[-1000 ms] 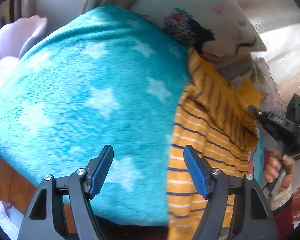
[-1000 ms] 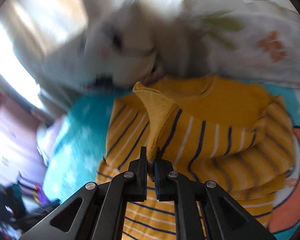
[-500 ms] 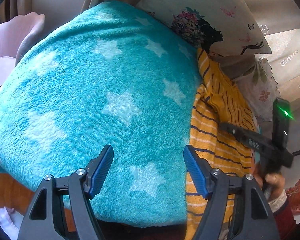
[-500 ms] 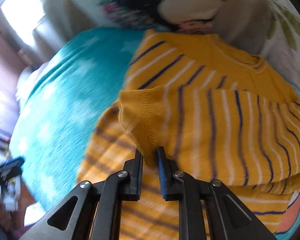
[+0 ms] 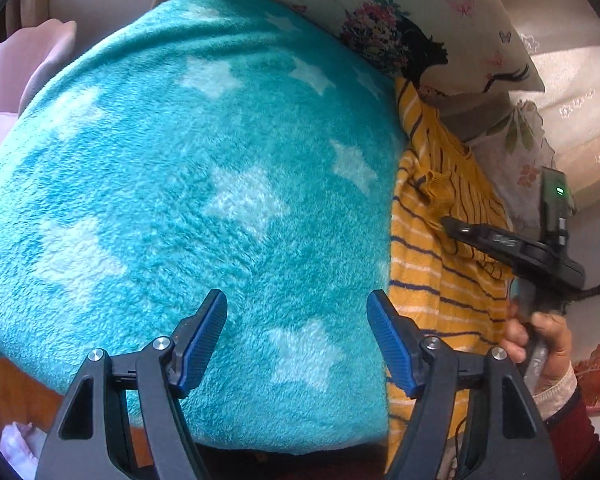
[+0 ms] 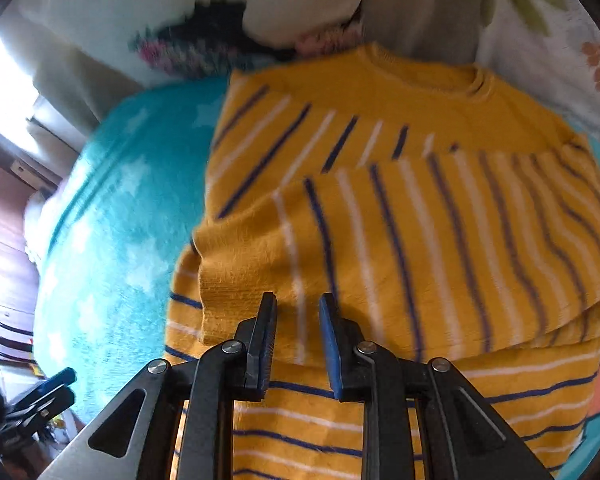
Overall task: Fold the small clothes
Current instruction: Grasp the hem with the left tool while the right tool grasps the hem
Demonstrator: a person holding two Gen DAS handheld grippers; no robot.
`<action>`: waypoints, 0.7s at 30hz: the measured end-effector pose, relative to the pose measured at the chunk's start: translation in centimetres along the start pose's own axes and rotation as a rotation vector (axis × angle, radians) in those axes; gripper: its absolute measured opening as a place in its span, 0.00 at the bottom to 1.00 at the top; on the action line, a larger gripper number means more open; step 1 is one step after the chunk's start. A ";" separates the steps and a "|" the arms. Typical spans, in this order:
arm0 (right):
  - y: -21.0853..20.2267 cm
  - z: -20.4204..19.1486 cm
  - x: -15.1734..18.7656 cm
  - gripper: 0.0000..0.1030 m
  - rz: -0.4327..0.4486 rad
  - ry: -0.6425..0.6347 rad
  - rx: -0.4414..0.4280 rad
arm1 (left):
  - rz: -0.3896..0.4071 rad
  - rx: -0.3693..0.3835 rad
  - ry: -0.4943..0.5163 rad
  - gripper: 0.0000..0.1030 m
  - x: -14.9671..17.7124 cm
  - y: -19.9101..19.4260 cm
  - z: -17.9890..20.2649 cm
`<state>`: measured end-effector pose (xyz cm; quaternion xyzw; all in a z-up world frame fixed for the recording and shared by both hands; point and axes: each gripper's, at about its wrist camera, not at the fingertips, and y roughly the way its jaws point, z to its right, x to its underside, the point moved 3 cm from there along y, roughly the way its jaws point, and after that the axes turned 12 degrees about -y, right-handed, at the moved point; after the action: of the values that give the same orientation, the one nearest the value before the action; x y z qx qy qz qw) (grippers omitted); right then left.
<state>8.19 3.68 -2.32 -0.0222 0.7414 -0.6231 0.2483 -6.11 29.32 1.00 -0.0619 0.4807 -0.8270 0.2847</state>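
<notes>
A yellow sweater [image 6: 380,240] with navy and white stripes lies flat on a teal star blanket [image 5: 180,180], neckline away from me. One sleeve [image 6: 260,248] is folded across its chest. My right gripper [image 6: 298,300] hovers just over the sleeve's cuff end, jaws slightly apart, and the pads do not press on the knit. From the left wrist view the sweater [image 5: 432,264] lies at the right with the right gripper [image 5: 450,224] tipped down onto it, held by a hand [image 5: 548,336]. My left gripper [image 5: 297,300] stands open over bare blanket, left of the sweater.
A printed pillow [image 5: 440,28] leans behind the sweater's collar, with a leaf-patterned cloth [image 5: 516,148] beside it. The blanket [image 6: 112,216] spreads wide to the left and drops off at its near edge. Pink fabric [image 5: 28,64] lies far left.
The right gripper came down with the sleeve cuff, laid it across the sweater's chest and parted its jaws off it. The left gripper stayed open.
</notes>
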 end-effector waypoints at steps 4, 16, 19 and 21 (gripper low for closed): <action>0.5 0.1 0.4 0.32 0.046 0.064 -0.001 | -0.003 -0.010 0.046 0.69 0.5 0.6 0.9; -5.7 4.6 0.7 0.49 0.227 0.087 -0.032 | 0.091 -0.072 0.111 0.69 4.7 -0.8 5.6; -5.9 11.6 2.6 0.49 0.198 0.205 0.035 | 0.104 -0.083 0.085 0.69 6.5 -1.0 6.2; -6.0 16.1 4.8 0.49 0.178 0.283 0.086 | 0.108 -0.093 0.069 0.69 7.7 -0.9 6.6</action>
<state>8.68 -14.04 0.04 0.1422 0.7408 -0.6265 0.1963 -10.36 20.58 3.90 -0.0203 0.5308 -0.7889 0.3092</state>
